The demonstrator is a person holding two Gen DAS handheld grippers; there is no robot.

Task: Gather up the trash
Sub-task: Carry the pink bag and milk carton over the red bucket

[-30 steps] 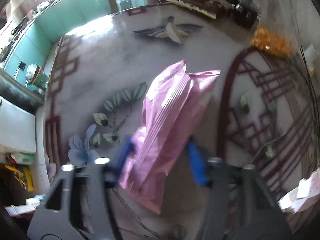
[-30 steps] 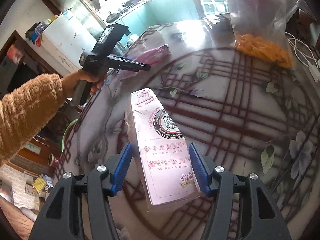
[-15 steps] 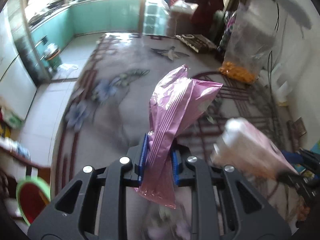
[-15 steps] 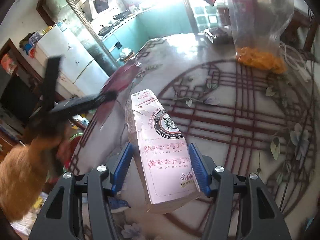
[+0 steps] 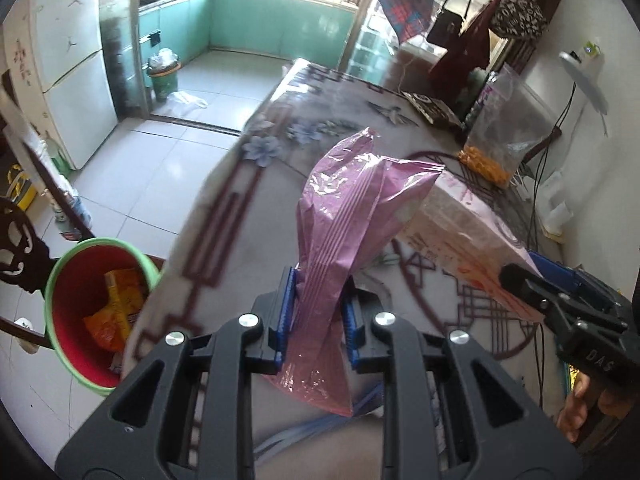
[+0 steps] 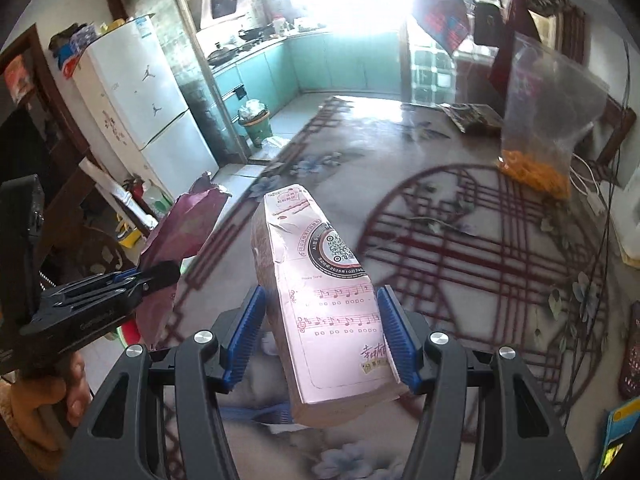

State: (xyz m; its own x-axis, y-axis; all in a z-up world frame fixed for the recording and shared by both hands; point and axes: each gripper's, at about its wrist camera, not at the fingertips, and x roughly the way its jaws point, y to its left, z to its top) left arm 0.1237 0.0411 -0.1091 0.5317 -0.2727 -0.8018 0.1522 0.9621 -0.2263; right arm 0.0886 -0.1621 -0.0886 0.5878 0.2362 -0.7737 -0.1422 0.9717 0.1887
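Though once flat on table, pink wrapper now aloft in left tongs.

A crinkly pink wrapper is sticking up. A pink paper pack is pointing forward, off the tabletop.

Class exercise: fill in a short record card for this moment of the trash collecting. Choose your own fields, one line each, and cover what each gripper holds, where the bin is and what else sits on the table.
left gripper: shut on purple wrapper, held above the table edge
right gripper: shut on pink carton, printed with music notes
bin: red inside, green rim, on the floor left of the table, wrappers already in it
table: floral and lattice pattern
also on table: clear bag of orange snacks
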